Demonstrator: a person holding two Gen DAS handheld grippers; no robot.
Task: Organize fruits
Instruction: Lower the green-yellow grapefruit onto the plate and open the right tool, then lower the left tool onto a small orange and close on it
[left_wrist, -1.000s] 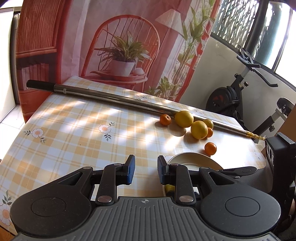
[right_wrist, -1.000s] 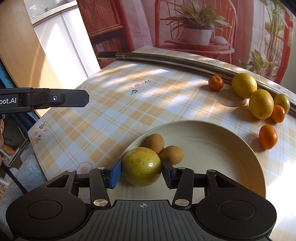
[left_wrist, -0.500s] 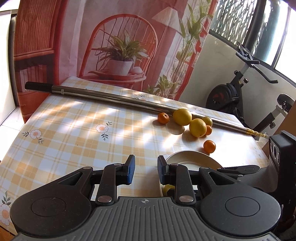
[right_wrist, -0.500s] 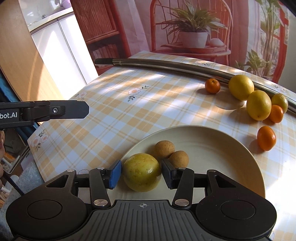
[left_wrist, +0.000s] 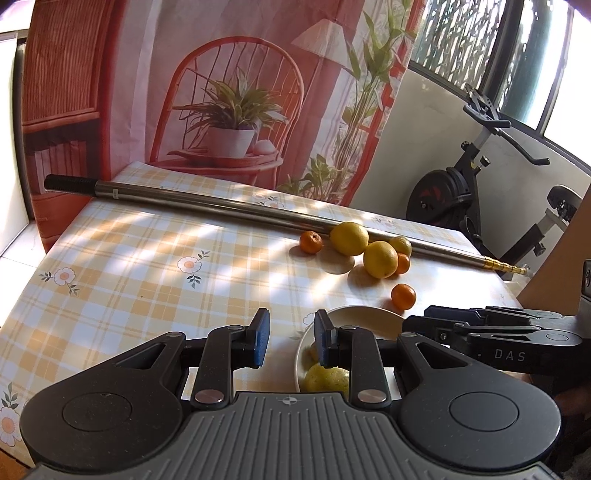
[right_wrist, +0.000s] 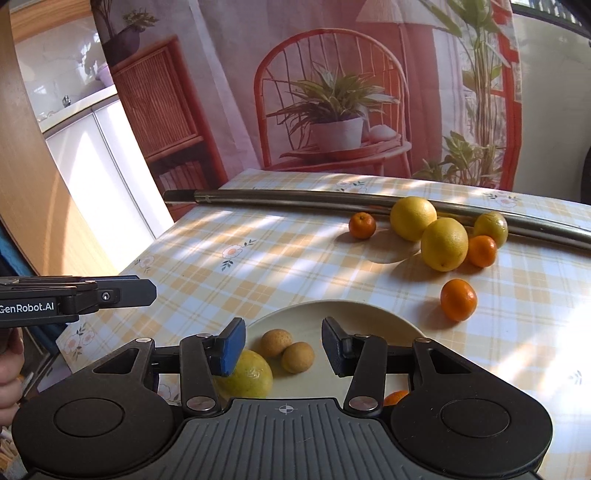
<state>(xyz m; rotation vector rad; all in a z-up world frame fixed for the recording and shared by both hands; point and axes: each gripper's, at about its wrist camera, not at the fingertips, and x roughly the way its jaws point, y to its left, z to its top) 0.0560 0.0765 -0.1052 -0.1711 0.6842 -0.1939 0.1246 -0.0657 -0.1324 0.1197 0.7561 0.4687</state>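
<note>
- While hovering over the cream round ceramic plate (right_wrist: 369, 310), keep the right gripper (right_wrist: 282, 345) released: jaws apart, clamping nothing.
- Already set down on that plate: a large yellow-green round fruit (right_wrist: 247, 376), just under the blue left-hand pad, beside two small brown round fruits (right_wrist: 277, 341). Possibly an orange one too at the near rim, though mostly hidden behind the gripper body.
- Not yet gathered from the yellow-checked tabletop (right_wrist: 258, 266): a lone orange mandarin (right_wrist: 458, 299) just beyond the plate rim. Farther back, two big yellow lemons (right_wrist: 443, 243), a small yellow-green fruit (right_wrist: 490, 229) and two more mandarins (right_wrist: 362, 225), bunched along the long steel pole (right_wrist: 295, 197).
- Best to take the lone mandarin next, judging by nearness. Lift clear of the rim, straddle the widest part, then close gently; round and smooth, so likely to roll or squirt out of an off-centre pinch.
- Avoid nudging the bunch by the pole: touching fruits, prone to scatter.
- Right hand: pitched downward toward the plate, fingers level side by side.
- Left gripper (left_wrist: 288, 339): clenched to a narrow gap, empty, pitched down at the plate's near edge, well apart from the loose fruit.
</note>
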